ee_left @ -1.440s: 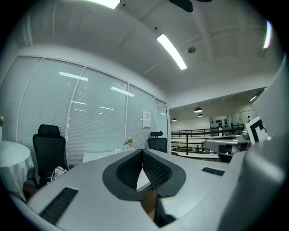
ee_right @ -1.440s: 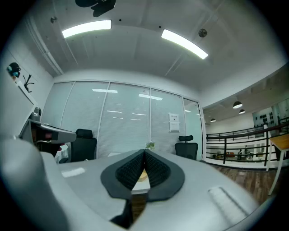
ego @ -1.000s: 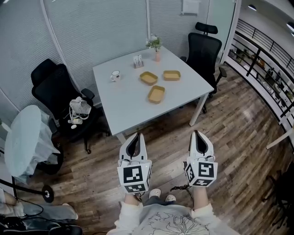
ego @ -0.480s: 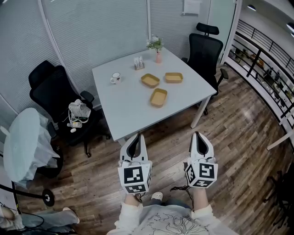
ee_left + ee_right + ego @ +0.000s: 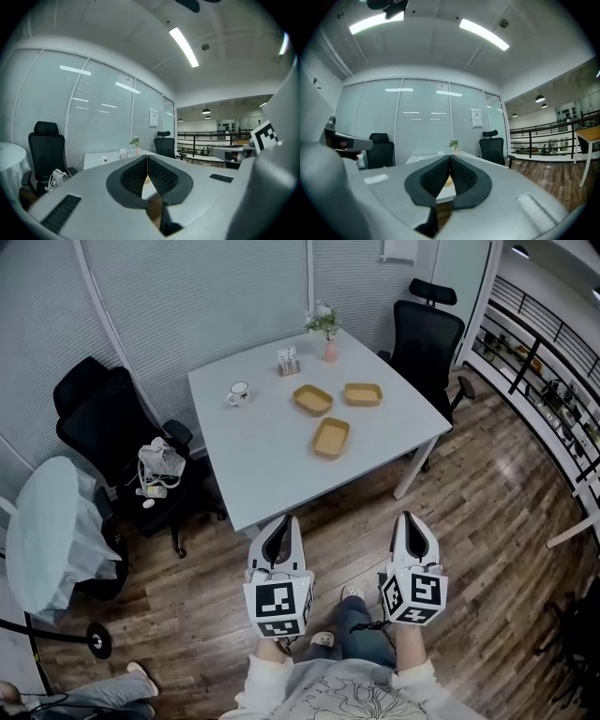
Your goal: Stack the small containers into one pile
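Three small tan containers lie apart on the white table (image 5: 272, 451): one (image 5: 331, 437) nearest me, one (image 5: 312, 399) behind it to the left, one (image 5: 362, 394) at the back right. My left gripper (image 5: 278, 529) and right gripper (image 5: 413, 525) hover over the wooden floor, short of the table's front edge, both pointing at the table. Each is shut with nothing between its pads. In the left gripper view (image 5: 147, 159) and the right gripper view (image 5: 450, 159) the jaws meet at their tips, with the table edge beyond.
A mug (image 5: 238, 394), a small card holder (image 5: 288, 361) and a flower vase (image 5: 328, 334) stand at the table's far side. Black office chairs sit at the left (image 5: 112, 427) and back right (image 5: 431, 343). A railing (image 5: 544, 362) runs along the right.
The table and its containers have shifted slightly down and right in the head view, closer to me. Both grippers sit a little lower in the picture and stay shut.
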### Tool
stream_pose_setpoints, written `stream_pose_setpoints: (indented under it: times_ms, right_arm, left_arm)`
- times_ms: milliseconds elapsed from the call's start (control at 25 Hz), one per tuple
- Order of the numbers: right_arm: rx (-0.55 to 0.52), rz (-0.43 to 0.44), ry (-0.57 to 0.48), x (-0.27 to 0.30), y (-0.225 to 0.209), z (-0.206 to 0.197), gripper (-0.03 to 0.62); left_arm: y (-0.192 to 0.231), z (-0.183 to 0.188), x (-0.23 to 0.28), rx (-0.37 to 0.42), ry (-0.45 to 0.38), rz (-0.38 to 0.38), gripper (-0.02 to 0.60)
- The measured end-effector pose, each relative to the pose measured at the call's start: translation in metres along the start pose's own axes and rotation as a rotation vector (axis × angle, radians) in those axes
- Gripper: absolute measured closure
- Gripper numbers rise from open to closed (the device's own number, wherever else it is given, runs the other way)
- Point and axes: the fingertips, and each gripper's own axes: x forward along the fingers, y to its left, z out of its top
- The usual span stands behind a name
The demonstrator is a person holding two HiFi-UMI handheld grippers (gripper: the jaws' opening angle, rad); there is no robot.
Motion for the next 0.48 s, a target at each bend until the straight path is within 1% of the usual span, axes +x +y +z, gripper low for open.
stream_pose_setpoints:
  times_ms: [200,480]
  right_arm:
    - [0.006,0.019,0.024,0.042,-0.010,-0.010,0.582]
    - [0.008,0.087,0.027,0.138,-0.030,-0.005,0.582]
  left_arm:
    - [0.008,-0.007,0.039,-0.019,0.013,0.020,0.575]
    - [0.024,0.002,0.121,-0.016,0.014,0.099,0.575]
